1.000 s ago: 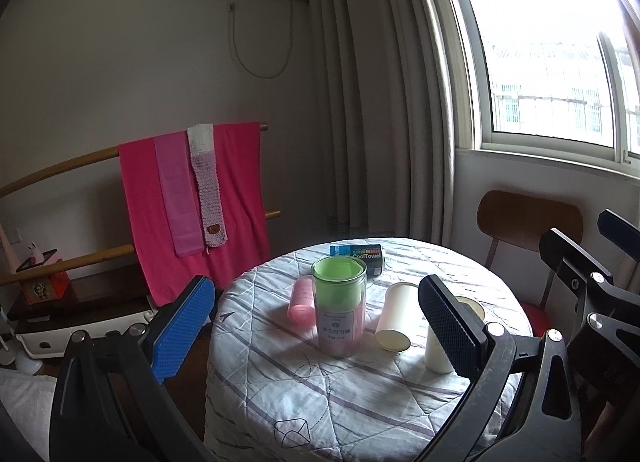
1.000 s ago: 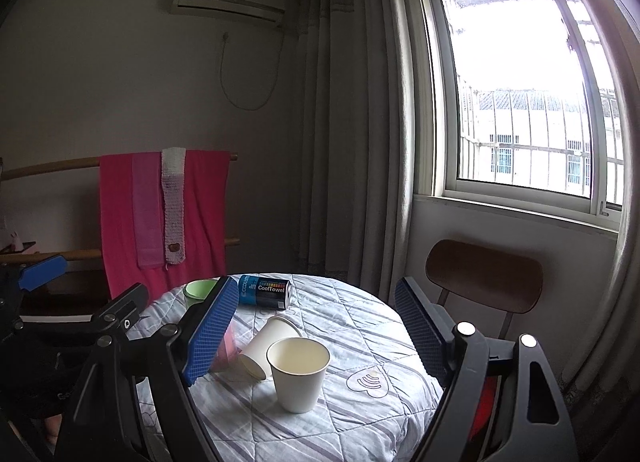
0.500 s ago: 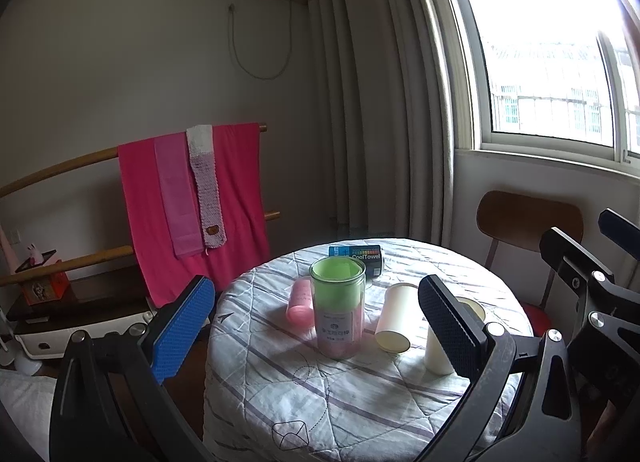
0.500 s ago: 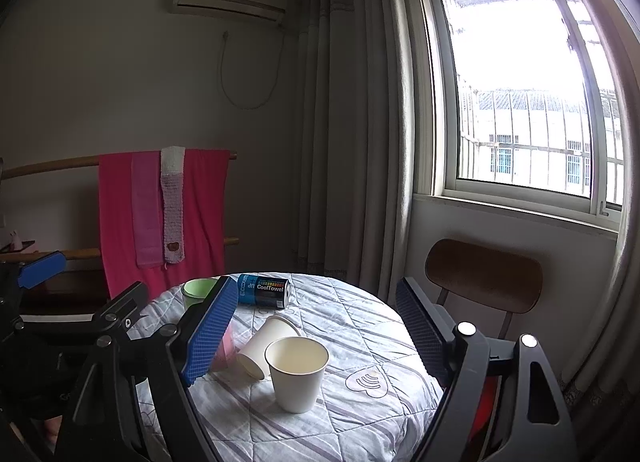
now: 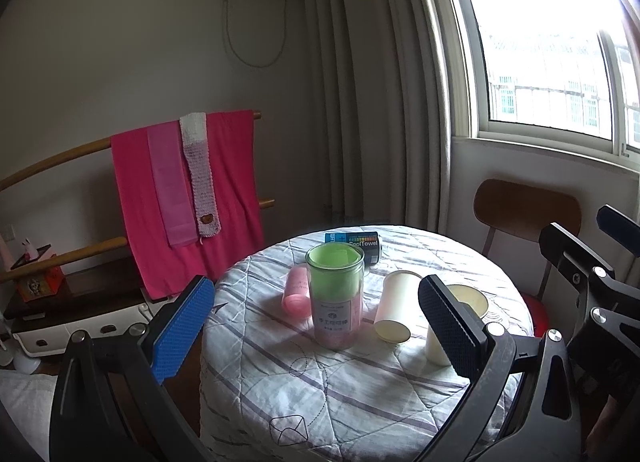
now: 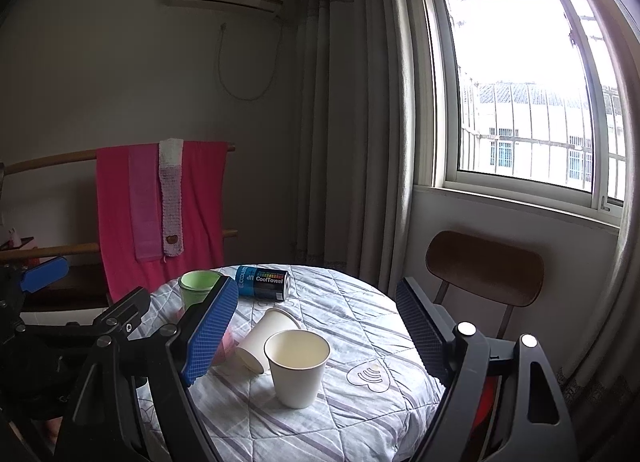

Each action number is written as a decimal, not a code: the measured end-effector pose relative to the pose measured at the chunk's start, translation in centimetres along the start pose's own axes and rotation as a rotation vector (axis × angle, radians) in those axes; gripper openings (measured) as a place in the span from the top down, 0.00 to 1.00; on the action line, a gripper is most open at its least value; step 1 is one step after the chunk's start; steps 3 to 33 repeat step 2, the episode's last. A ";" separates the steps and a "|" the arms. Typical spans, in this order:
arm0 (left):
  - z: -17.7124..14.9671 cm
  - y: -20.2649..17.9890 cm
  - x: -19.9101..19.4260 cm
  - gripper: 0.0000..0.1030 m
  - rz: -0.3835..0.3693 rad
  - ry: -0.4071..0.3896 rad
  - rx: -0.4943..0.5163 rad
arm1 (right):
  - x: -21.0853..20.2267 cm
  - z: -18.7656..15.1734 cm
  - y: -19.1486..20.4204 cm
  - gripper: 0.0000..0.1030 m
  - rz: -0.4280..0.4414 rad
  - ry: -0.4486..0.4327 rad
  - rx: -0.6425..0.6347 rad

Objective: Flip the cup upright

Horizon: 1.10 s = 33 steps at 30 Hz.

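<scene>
Left gripper (image 5: 320, 322) and right gripper (image 6: 320, 336) level above worktop (image 6: 360, 414) — jaws spread wide, holding nothing; tipped cup (image 6: 266, 336) lying beside upright cup (image 6: 297, 368).

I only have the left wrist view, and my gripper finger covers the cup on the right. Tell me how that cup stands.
Observer: The right wrist view shows that paper cup whole. It stands upright, mouth up, with nothing visible inside.
Operator: Now give me the tipped cup's position relative to it.
Observer: The tipped cup lies on its side just behind and to the left of the upright one. I cannot tell whether they touch.
Operator: Report the right gripper.
Observer: The right gripper is open and holds nothing. Both cups appear between its fingers in that view.
</scene>
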<state>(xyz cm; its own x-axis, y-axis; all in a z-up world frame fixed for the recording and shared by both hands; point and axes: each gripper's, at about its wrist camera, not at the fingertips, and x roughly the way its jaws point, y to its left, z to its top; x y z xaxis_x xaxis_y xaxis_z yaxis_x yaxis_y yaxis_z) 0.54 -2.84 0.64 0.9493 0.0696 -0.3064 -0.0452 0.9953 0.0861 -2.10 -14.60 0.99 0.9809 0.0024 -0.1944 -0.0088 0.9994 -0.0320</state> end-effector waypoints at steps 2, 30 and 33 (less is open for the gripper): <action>-0.1 0.1 0.2 0.00 -0.003 0.003 -0.003 | 0.0 0.0 0.0 0.20 0.002 0.003 0.002; -0.1 0.1 0.2 0.00 -0.003 0.003 -0.003 | 0.0 0.0 0.0 0.20 0.002 0.003 0.002; -0.1 0.1 0.2 0.00 -0.003 0.003 -0.003 | 0.0 0.0 0.0 0.20 0.002 0.003 0.002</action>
